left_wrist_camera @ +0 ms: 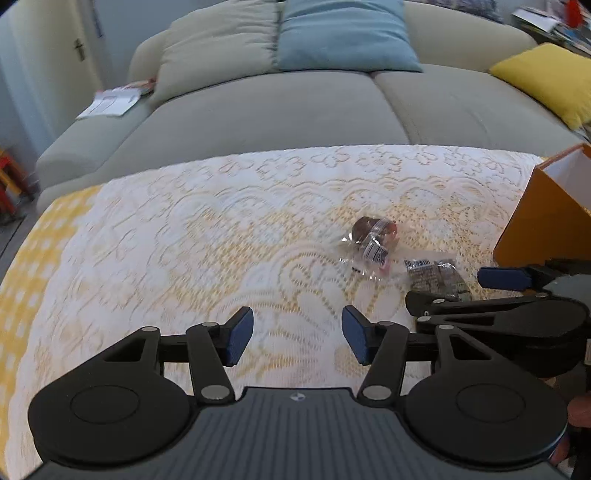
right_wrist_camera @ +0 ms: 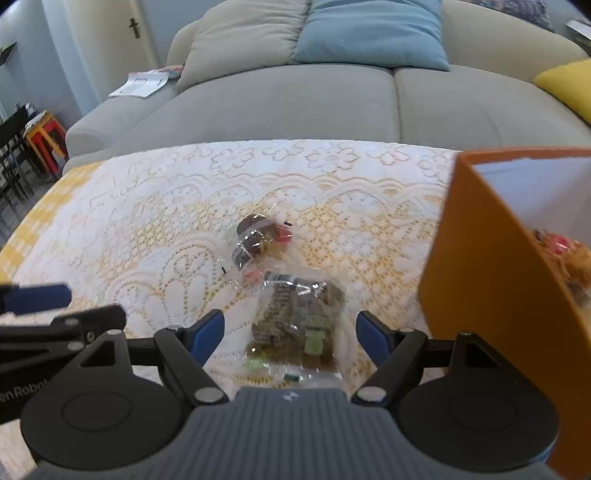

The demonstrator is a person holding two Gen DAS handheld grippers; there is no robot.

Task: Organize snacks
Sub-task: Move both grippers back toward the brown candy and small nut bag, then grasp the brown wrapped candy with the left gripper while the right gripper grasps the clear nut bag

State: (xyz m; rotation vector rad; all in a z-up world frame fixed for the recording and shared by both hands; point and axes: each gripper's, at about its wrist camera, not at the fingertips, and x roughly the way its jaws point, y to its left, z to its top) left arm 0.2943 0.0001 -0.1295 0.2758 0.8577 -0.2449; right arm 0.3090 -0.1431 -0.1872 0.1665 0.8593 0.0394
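Note:
On the lace tablecloth (left_wrist_camera: 184, 229) lie two snacks. One is a round brown cake in clear wrap (left_wrist_camera: 373, 236) (right_wrist_camera: 255, 236). The other is a clear bag of brown and green pieces (left_wrist_camera: 436, 275) (right_wrist_camera: 299, 317). My right gripper (right_wrist_camera: 291, 336) is open and straddles the bag; neither pad touches it. My left gripper (left_wrist_camera: 297, 336) is open over bare cloth, left of the snacks and empty. An orange box (left_wrist_camera: 543, 221) (right_wrist_camera: 480, 277) with a white inside stands to the right and holds some wrapped snacks (right_wrist_camera: 561, 251).
A grey-green sofa (left_wrist_camera: 280, 110) runs behind the table's far edge, with a blue cushion (left_wrist_camera: 347, 33), a yellow cushion (left_wrist_camera: 546, 77) and a magazine (left_wrist_camera: 114, 99) on its arm. Red and yellow stools (right_wrist_camera: 44, 136) stand at the far left.

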